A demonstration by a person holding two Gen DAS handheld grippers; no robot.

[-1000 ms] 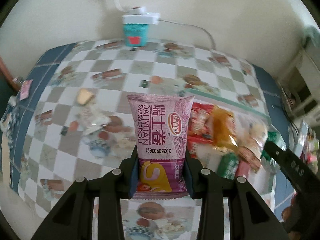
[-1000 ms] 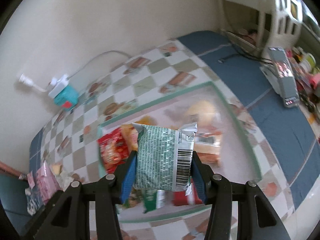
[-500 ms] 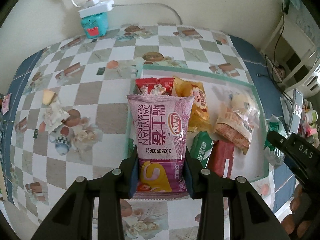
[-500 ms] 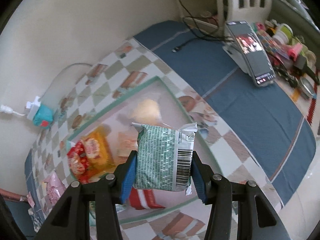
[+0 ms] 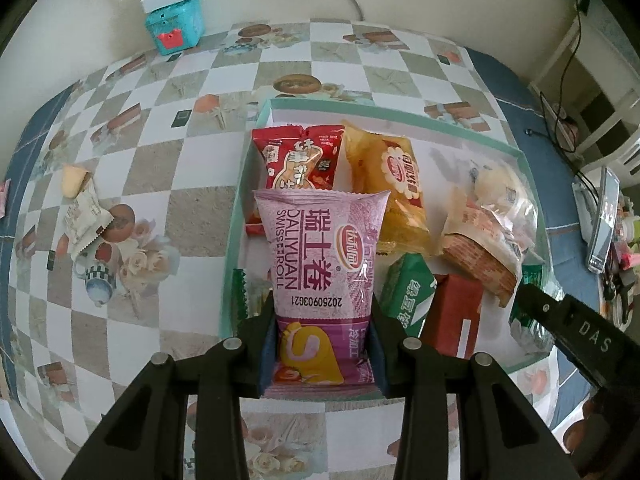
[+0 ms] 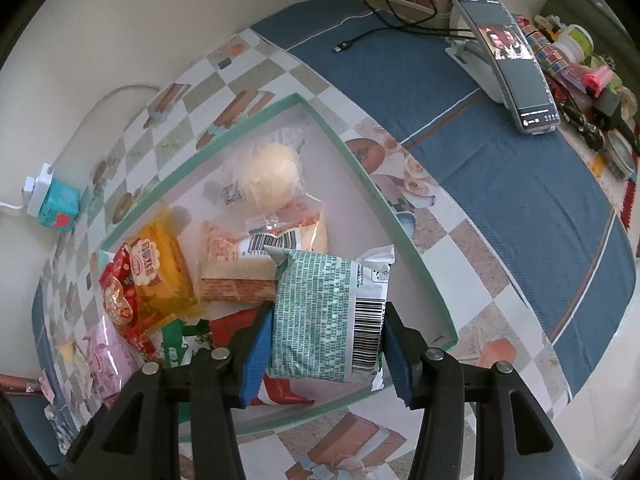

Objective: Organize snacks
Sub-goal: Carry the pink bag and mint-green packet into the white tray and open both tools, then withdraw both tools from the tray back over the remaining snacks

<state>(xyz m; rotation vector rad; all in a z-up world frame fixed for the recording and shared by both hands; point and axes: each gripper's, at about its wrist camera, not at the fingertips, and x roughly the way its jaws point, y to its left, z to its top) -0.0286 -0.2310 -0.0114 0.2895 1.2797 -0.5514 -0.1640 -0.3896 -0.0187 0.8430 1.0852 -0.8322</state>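
Note:
My left gripper (image 5: 322, 344) is shut on a pink Swiss-roll packet (image 5: 322, 276) and holds it above the near left part of a white tray with a green rim (image 5: 400, 118). The tray holds a red packet (image 5: 300, 160), a yellow packet (image 5: 394, 184), a clear bag with a bun (image 5: 488, 216) and green and red packets. My right gripper (image 6: 326, 354) is shut on a green-and-white packet (image 6: 332, 316) above the tray's near right part (image 6: 360, 168). The right gripper also shows in the left wrist view (image 5: 568, 324).
A teal box with a white power strip (image 5: 174, 26) stands by the wall. Small wrapped snacks (image 5: 80, 200) lie on the checkered cloth left of the tray. A phone on a stand (image 6: 508, 60), a cable and clutter sit on the blue cloth to the right.
Both grippers have moved over the tray with their packets still held. The tray now fills the middle of both views and looks closer.

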